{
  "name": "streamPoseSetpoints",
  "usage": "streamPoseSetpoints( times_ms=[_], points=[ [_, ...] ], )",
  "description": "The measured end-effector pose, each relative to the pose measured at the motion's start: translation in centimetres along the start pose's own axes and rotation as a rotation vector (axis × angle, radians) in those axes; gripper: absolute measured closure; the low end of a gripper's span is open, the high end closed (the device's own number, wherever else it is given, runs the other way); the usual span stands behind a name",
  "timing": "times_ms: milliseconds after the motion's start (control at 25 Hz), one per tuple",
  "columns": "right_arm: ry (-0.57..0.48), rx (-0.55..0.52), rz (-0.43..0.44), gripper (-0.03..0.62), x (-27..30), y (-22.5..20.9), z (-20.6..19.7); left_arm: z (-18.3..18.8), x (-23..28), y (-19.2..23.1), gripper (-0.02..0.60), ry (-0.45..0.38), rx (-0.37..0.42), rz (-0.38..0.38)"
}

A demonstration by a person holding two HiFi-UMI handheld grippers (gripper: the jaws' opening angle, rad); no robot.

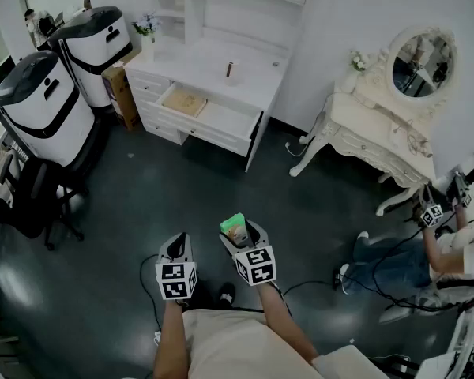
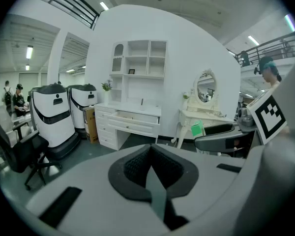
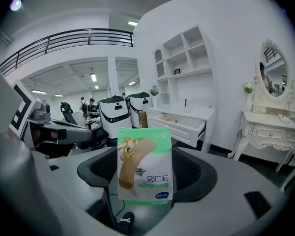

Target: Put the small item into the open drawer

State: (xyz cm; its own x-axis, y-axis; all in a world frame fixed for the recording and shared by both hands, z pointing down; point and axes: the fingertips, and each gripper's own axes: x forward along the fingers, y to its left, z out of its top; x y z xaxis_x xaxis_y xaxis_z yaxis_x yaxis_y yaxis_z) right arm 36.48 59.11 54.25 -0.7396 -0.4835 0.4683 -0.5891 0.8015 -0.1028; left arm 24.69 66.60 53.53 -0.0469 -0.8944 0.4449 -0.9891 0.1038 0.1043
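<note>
Head view, looking steeply down. Dark floor (image 1: pixel 126 212) takes up most of the frame.

At 12 o'clock from the person: white table (image 1: pixel 197 58) with a shelf unit above it, against the white wall. One open drawer (image 1: pixel 225 117) is pulled out toward the room, with a flat tan thing (image 1: pixel 183 101) in its left part. A small dark upright thing (image 1: pixel 229 69) stands on the tabletop.

At 10 o'clock: two white-and-black machines (image 1: pixel 43 105), side by side. A cardboard box (image 1: pixel 120 93) sits between the far machine and the table.

At 2 o'clock: ornate white vanity (image 1: pixel 363 125) with an oval mirror (image 1: pixel 421 61).

At 9 o'clock: black office chair (image 1: pixel 31 200).

At 4 o'clock: a seated person (image 1: pixel 426 251), legs stretched over the floor, cables nearby.

Both forearms reach out from 6 o'clock, tilted somewhat downward, well apart from the table.

Left tongs (image 1: pixel 176 243): jaws together, nothing between them. The left gripper view shows the dark pads meeting at the tip (image 2: pixel 150 151).

Right tongs (image 1: pixel 243 231): jaws spread wide and clamped on the bandage box (image 1: pixel 237 229), one pad on each side. In the right gripper view the bandage box (image 3: pixel 145 166) stands upright between the pads, green and white, its print upside down, with a plaster strip pictured on the front. The box is in mid-air above the floor, well short of the open drawer (image 3: pixel 184 124), which lies beyond it at roughly 1 o'clock.
</note>
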Motion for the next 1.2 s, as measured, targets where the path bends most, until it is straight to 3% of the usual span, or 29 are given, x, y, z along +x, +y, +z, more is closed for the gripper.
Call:
streamPoseSetpoints(
  times_ms=[400,600,760,960,1200],
  points=[
    [-0.025,0.035,-0.002,0.232,0.5,-1.5,0.4,0.1,0.7,-0.6,0.565,0.003,0.007,-0.006],
    [-0.030,0.074,0.036,0.232,1.5,-0.6,0.1,-0.2,0.7,1.1,0.565,0.022,0.153,0.052],
    [-0.010,0.089,0.036,0.232,3.3,-1.0,-0.1,-0.2,2.2,2.5,0.565,0.023,0.076,0.057],
    [-0.034,0.174,0.044,0.232,6.8,-1.6,1.4,0.5,4.6,5.4,0.565,0.043,0.064,0.052],
    [-0.047,0.211,0.069,0.232,12.2,-2.6,5.4,5.9,9.2,11.1,0.565,-0.022,0.007,0.111]
  ],
)
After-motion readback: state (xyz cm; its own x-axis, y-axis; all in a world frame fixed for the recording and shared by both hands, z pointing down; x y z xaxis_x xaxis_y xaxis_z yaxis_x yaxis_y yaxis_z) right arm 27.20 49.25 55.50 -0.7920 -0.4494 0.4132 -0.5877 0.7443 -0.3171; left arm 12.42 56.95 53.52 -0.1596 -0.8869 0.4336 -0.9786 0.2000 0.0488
